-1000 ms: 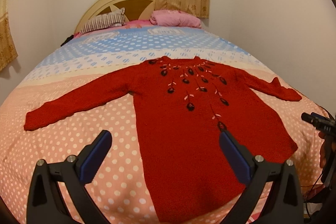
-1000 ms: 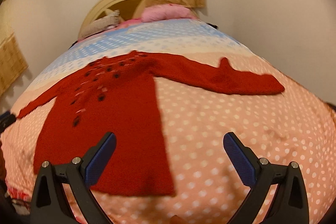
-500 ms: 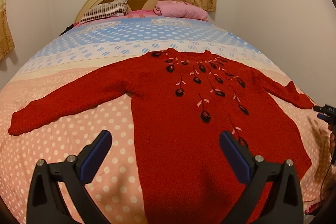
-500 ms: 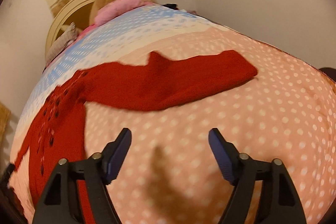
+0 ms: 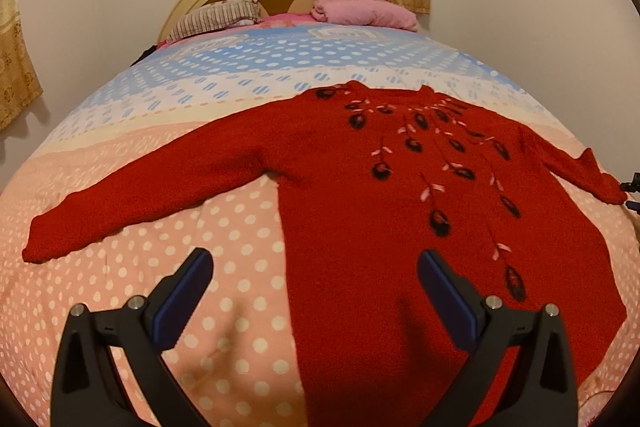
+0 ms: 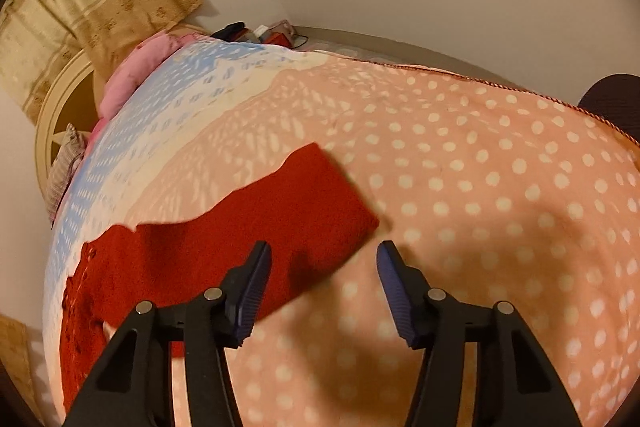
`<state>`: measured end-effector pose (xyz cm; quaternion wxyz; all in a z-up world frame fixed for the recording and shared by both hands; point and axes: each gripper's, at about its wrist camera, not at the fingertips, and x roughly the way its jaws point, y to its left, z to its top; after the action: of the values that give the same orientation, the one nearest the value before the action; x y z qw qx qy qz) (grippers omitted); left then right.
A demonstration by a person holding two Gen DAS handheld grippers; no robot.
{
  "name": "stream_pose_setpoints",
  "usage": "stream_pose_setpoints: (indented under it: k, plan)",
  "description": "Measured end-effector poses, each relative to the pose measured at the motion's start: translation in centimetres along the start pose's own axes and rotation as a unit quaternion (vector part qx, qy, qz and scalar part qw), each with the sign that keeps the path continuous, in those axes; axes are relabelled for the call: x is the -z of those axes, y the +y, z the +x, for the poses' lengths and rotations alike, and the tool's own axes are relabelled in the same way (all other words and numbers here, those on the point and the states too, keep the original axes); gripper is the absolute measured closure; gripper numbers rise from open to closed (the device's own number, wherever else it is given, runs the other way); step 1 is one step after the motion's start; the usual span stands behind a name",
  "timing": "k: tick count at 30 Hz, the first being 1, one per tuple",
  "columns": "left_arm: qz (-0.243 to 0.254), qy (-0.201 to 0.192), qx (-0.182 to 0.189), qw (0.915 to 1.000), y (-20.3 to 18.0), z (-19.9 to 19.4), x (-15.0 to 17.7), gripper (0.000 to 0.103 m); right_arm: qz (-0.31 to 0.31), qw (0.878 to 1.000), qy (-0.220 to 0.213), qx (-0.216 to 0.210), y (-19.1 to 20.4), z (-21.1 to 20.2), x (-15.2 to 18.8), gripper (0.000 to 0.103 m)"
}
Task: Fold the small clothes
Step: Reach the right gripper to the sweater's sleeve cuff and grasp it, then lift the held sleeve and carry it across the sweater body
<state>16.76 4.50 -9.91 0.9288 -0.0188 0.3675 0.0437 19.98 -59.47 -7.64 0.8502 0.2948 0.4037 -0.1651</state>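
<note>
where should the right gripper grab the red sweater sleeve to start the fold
Grip the cuff end of the red sweater sleeve, coming from its open outer side. It lies flat and extended on the bedspread, and the open right gripper already points at it.

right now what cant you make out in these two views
- Sweater hem: left wrist view, cut off by the bottom edge and the left tool.
- Sweater body: right wrist view, squeezed at the left rim; only the sleeve shows well.
- Right tool: whether it touches the sleeve cuff cannot be told.
- Clutter beyond the bed: right wrist view, too small to name.
</note>
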Motion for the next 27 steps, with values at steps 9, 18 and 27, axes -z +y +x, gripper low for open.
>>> stream_pose_setpoints:
  k: [9,18,27]
  plan:
    - [-0.024,0.005,-0.006,0.9997,1.0,0.7,0.1,0.000,0.022,1.000,0.007,-0.013,-0.6,2.9,-1.9,0.094]
    - [-0.046,-0.007,0.001,0.9989,1.9,-0.5,0.2,0.000,-0.021,0.997,-0.060,-0.054,3.5,-2.5,-4.4,0.096]
    - [-0.062,-0.018,0.006,0.9979,3.1,-1.3,0.1,0.000,-0.087,0.986,-0.111,-0.086,10.9,-8.0,-6.5,0.096]
